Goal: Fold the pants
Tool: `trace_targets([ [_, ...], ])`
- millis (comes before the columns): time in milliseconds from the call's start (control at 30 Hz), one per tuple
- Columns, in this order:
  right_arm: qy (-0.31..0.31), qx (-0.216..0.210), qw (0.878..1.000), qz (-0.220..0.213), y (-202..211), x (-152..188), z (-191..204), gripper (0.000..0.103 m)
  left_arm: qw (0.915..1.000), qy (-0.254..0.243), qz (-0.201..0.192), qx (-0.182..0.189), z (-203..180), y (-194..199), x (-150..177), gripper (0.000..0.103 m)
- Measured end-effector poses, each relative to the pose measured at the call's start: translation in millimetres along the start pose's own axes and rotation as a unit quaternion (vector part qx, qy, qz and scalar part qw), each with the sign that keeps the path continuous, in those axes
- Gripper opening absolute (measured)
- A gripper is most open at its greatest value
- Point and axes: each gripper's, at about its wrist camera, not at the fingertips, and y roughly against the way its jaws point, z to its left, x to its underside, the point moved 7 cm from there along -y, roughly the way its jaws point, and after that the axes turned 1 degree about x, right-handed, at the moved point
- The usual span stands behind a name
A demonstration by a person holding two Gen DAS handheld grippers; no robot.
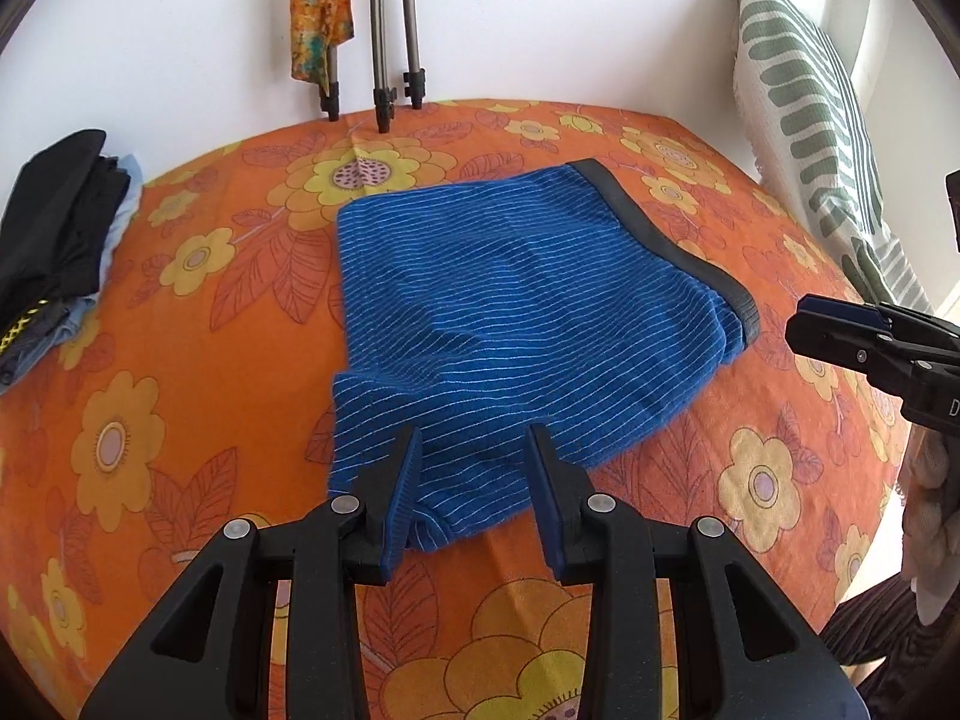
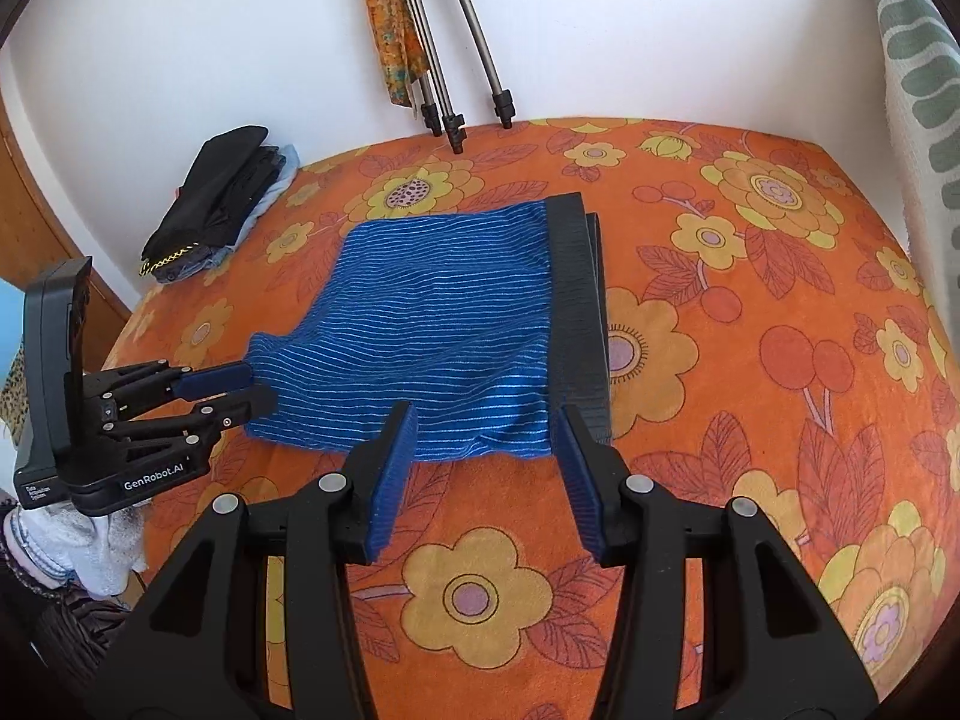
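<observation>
Right wrist view: shorts (image 2: pixel 432 324) lie folded once on the bedspread (image 2: pixel 750 360). Both grippers, left (image 1: pixel 474 462) and right (image 2: pixel 486 444), hover parted and empty at the near edge; further folding likely remains.

Both the left gripper (image 1: pixel 474 438) and the right gripper (image 2: pixel 486 420) were black, silver-riveted, with ribbed blue pads (image 2: pixel 393 474); the left read "GenRobot.AI".

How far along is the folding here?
The blue striped shorts look folded once, with the waistband doubled at one edge. Both the left gripper and the right gripper are open at the near hem, gripping nothing. Likely left: another fold, then onto the pile.
</observation>
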Motion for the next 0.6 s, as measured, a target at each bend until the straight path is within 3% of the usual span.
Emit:
trace_targets([
  [133,-0.007,0.023,1.000,0.002,-3.9,16.1,4.1,0.049,0.9997,0.012,0.018,0.009,4.8,-10.4,8.6,0.033],
  [233,-0.015,0.014,1.000,0.015,-9.1,22.0,5.0,0.053,0.9996,0.009,0.027,0.007,6.5,-16.6,16.3,0.033],
  [600,-0.090,-0.036,0.995,0.039,-9.4,17.5,-8.9,0.053,1.0000,0.000,-0.007,-0.001,8.6,8.0,4.0,0.033],
])
